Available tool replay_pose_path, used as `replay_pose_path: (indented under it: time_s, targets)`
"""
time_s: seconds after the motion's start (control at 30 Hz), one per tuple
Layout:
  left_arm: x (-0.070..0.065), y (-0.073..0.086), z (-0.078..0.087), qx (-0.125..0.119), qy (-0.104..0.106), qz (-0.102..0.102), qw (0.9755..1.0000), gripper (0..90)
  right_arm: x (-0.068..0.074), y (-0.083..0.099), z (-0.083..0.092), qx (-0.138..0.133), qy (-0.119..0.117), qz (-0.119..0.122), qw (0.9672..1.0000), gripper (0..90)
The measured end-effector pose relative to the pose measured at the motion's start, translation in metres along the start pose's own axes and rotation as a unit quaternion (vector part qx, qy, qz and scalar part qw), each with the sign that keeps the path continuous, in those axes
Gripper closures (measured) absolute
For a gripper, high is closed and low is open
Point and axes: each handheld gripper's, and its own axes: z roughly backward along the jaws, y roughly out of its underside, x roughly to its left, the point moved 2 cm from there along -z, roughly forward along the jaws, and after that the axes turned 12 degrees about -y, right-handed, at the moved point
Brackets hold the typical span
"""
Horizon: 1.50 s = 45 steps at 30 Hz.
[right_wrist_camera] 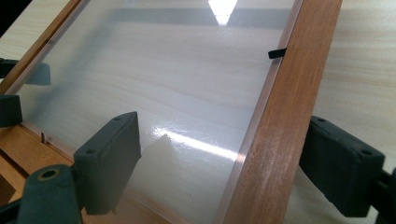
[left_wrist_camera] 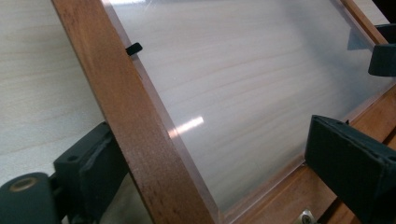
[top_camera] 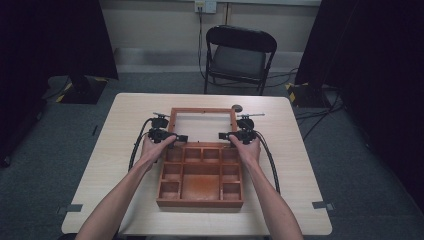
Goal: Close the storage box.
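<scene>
- Where the table (top_camera: 125,150) meets the person's reach, a wooden box (top_camera: 200,175) lies open, its compartments facing up and its near edge close to the table's near side.
- Its lid (top_camera: 202,125), a wooden frame around a clear pane, lies folded back flat on the table beyond the box, joined to it along the far edge of the compartments.
- The left gripper (top_camera: 172,136) sits at the lid's left rail near the hinge line; in the left gripper view its jaws stand apart with the rail (left_wrist_camera: 140,140) between them, one jaw outside on the table, the other over the pane (left_wrist_camera: 243,84). Whether they press the wood I cannot tell.
- The right gripper (top_camera: 229,135) mirrors it on the right rail (right_wrist_camera: 280,140); its jaws straddle that rail, one over the pane, one outside, with gaps visible.
- Both hands (top_camera: 152,150) hold the grippers just beside the box's far corners.
- A black chair (top_camera: 239,57) stands beyond the table.
- Small black clips (left_wrist_camera: 134,48) hold the pane in the frame.
</scene>
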Motion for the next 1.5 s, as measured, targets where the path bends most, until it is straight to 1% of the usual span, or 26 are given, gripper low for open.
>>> replay_pose_path:
  time_s: [0.03,0.07,0.1,0.13,0.23,0.27,0.33,0.37,0.4,0.47,0.57,0.67,0.7,0.73,0.77,0.83,0.9,0.97,1.0,1.1,1.13,1.17,1.2,1.27,1.43,1.5]
  targets:
    - [0.000,0.000,0.000,0.000,0.000,0.000,1.0000,10.3,0.000,0.000,0.000,0.000,0.000,0.000,1.0000,16.5]
    - [0.001,0.000,0.002,-0.009,-0.001,-0.003,1.0000,11.4,0.001,-0.001,0.001,-0.006,-0.002,-0.002,1.0000,17.0]
    - [0.001,0.000,0.002,-0.009,-0.001,-0.003,1.0000,12.2,0.001,-0.002,0.002,-0.009,-0.005,-0.006,0.9999,17.1]
    - [0.002,-0.002,0.004,-0.011,-0.004,-0.010,0.9999,13.1,0.001,-0.002,0.003,-0.013,-0.010,-0.008,0.9998,17.1]
    - [0.002,-0.003,0.006,-0.015,-0.006,-0.010,0.9998,17.3,0.001,-0.004,0.005,-0.021,-0.014,-0.011,0.9996,18.4]
    - [0.002,-0.005,0.010,-0.019,-0.008,-0.015,0.9997,18.7,0.001,-0.005,0.008,-0.027,-0.012,-0.007,0.9995,20.8]
    - [0.003,-0.006,0.012,-0.029,-0.011,-0.015,0.9994,22.3,0.003,-0.007,0.010,-0.034,-0.012,-0.003,0.9993,23.0]
    - [0.003,-0.006,0.012,-0.029,-0.011,-0.015,0.9994,23.7,0.003,-0.008,0.012,-0.036,-0.011,-0.002,0.9993,23.5]
    - [0.003,-0.007,0.015,-0.032,-0.012,-0.016,0.9993,24.9,0.004,-0.009,0.014,-0.041,-0.015,-0.006,0.9990,24.0]
    - [0.003,-0.008,0.017,-0.040,-0.013,-0.018,0.9990,27.0,0.006,-0.009,0.017,-0.044,-0.014,-0.001,0.9989,26.0]
    - [0.003,-0.009,0.020,-0.044,-0.012,-0.019,0.9988,29.0,0.006,-0.010,0.021,-0.049,-0.017,0.002,0.9986,28.7]
    - [0.003,-0.010,0.026,-0.057,-0.013,-0.021,0.9981,34.6,0.008,-0.012,0.029,-0.057,-0.021,0.006,0.9982,34.4]
    - [0.003,-0.010,0.026,-0.057,-0.013,-0.021,0.9981,35.7,0.008,-0.012,0.029,-0.057,-0.021,0.006,0.9982,34.4]
    - [0.002,-0.011,0.029,-0.060,-0.015,-0.021,0.9979,36.5,0.010,-0.013,0.032,-0.060,-0.016,0.007,0.9981,39.1]
    - [0.002,-0.011,0.030,-0.064,-0.018,-0.023,0.9975,36.9,0.011,-0.014,0.034,-0.060,-0.013,0.004,0.9981,41.0]
    - [0.001,-0.012,0.031,-0.069,-0.021,-0.025,0.9971,37.9,0.011,-0.015,0.036,-0.062,-0.011,0.008,0.9980,43.7]
    - [0.001,-0.013,0.033,-0.072,-0.023,-0.028,0.9967,39.4,0.012,-0.016,0.038,-0.063,-0.010,0.005,0.9980,44.5]
    - [0.000,-0.014,0.035,-0.077,-0.024,-0.029,0.9963,40.4,0.014,-0.017,0.040,-0.067,-0.009,0.007,0.9977,46.1]
    - [0.000,-0.015,0.037,-0.078,-0.026,-0.030,0.9961,42.8,0.015,-0.018,0.043,-0.073,-0.010,0.004,0.9973,47.9]
    - [0.000,-0.019,0.041,-0.082,-0.028,-0.035,0.9956,44.6,0.016,-0.020,0.045,-0.078,-0.009,0.004,0.9969,49.5]
    - [0.001,-0.020,0.043,-0.087,-0.029,-0.036,0.9951,46.5,0.018,-0.021,0.047,-0.081,-0.008,0.010,0.9966,50.5]
    - [0.001,-0.020,0.043,-0.087,-0.029,-0.036,0.9951,47.5,0.018,-0.021,0.047,-0.081,-0.008,0.010,0.9966,50.5]
    - [0.000,-0.021,0.045,-0.094,-0.027,-0.034,0.9946,47.7,0.020,-0.021,0.049,-0.083,-0.007,0.015,0.9964,51.2]
    - [0.000,-0.021,0.047,-0.098,-0.024,-0.035,0.9943,48.0,0.021,-0.022,0.052,-0.083,-0.008,0.017,0.9964,51.4]
    - [-0.001,-0.021,0.051,-0.101,-0.020,-0.038,0.9939,48.9,0.023,-0.022,0.056,-0.086,-0.009,0.018,0.9960,52.1]
    - [-0.001,-0.022,0.052,-0.101,-0.024,-0.041,0.9938,49.0,0.024,-0.023,0.056,-0.087,-0.012,0.025,0.9958,51.9]
